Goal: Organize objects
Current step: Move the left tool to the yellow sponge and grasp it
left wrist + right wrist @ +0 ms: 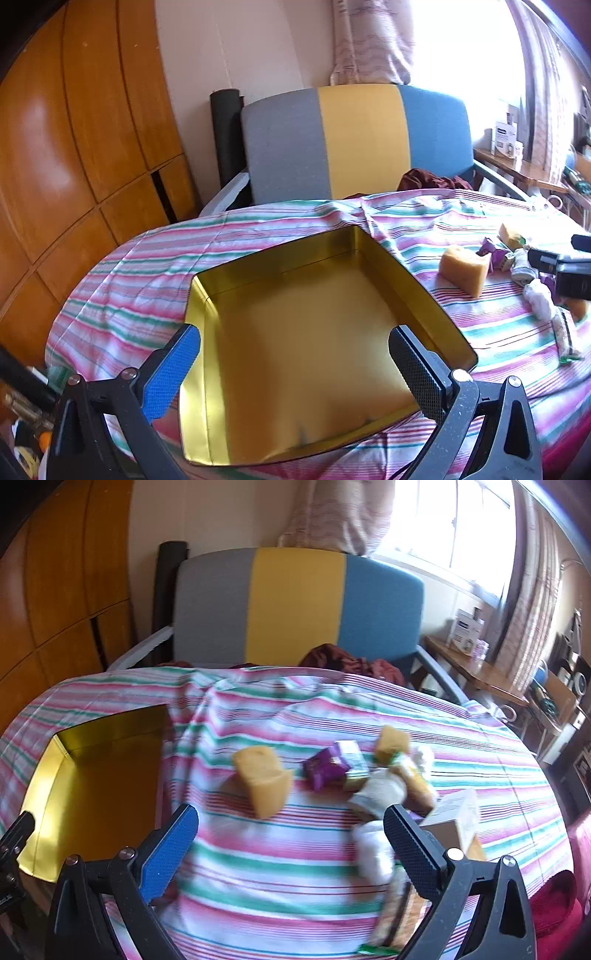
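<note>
A shallow gold tin (303, 332) sits empty on the striped-cloth counter (155, 258), one corner pointing toward the chair (354, 140). The left claw (295, 369) hangs wide open above it, holding nothing. To the right lie sponge blocks (262, 779), a purple packet (325, 768) and wrapped snacks; the right claw (291, 849) gapes empty over them

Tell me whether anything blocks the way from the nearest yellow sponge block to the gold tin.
Nothing visible does. Between the yellow sponge block and the gold tin lies only rumpled striped cloth. The tin is open and empty. The purple packet and the other items lie on the block's far side.
</note>
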### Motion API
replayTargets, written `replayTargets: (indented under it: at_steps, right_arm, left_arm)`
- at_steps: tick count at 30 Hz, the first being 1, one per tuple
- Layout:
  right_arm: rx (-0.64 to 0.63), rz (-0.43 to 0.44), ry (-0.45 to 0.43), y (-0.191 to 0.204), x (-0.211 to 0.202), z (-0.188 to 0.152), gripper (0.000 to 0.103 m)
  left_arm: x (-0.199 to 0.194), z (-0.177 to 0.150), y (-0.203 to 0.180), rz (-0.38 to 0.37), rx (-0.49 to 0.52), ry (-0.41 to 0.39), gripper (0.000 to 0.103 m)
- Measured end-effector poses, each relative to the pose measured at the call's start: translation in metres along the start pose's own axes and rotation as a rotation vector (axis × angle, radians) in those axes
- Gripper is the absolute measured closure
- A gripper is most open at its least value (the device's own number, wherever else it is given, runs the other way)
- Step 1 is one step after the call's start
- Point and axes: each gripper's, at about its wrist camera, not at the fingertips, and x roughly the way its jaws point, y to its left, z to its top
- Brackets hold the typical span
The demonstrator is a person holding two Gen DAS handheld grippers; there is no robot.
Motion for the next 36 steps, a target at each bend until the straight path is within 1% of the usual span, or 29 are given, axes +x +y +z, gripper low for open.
replayTargets:
  at_steps: [5, 9, 12, 15, 16, 19, 22, 25, 30, 36]
  right_arm:
    - [0.064, -0.062, 0.01, -0.043, 0.01, 0.001, 0.001]
    - [0.116, -0.11, 0.017, -0.082, 0.022, -0.004, 0.001]
    - [0.171, -0.118, 0.031, -0.107, 0.031, -0.009, 0.001]
    - [0.275, -0.129, 0.038, -0.135, 0.039, -0.018, 0.001]
    - [0.323, -0.135, 0.055, -0.146, 0.042, -0.022, 0.001]
    - [0.413, -0.13, 0.076, -0.163, 0.045, -0.027, 0.001]
    - [0.453, -0.136, 0.081, -0.17, 0.045, -0.03, 0.001]
    - [0.49, -0.119, 0.086, -0.175, 0.045, -0.032, 0.001]
    - [0.522, -0.096, 0.093, -0.181, 0.045, -0.035, 0.001]
    - [0.512, -0.077, 0.094, -0.178, 0.047, -0.034, 0.001]
  left_arm:
    - [0.006, 0.006, -0.015, -0.019, 0.029, 0.009, 0.0]
    - [0.011, 0.009, -0.028, -0.036, 0.058, 0.02, 0.0]
    - [0.017, 0.012, -0.039, -0.049, 0.08, 0.031, 0.0]
    - [0.023, 0.015, -0.05, -0.077, 0.097, 0.047, 0.0]
    - [0.024, 0.017, -0.053, -0.084, 0.104, 0.05, 0.0]
    - [0.026, 0.024, -0.067, -0.116, 0.124, 0.05, 0.0]
    - [0.031, 0.034, -0.084, -0.162, 0.139, 0.055, 0.0]
    - [0.039, 0.044, -0.103, -0.211, 0.152, 0.074, 0.0]
    - [0.057, 0.057, -0.133, -0.261, 0.168, 0.118, 0.0]
    - [0.071, 0.061, -0.161, -0.247, 0.217, 0.123, 0.001]
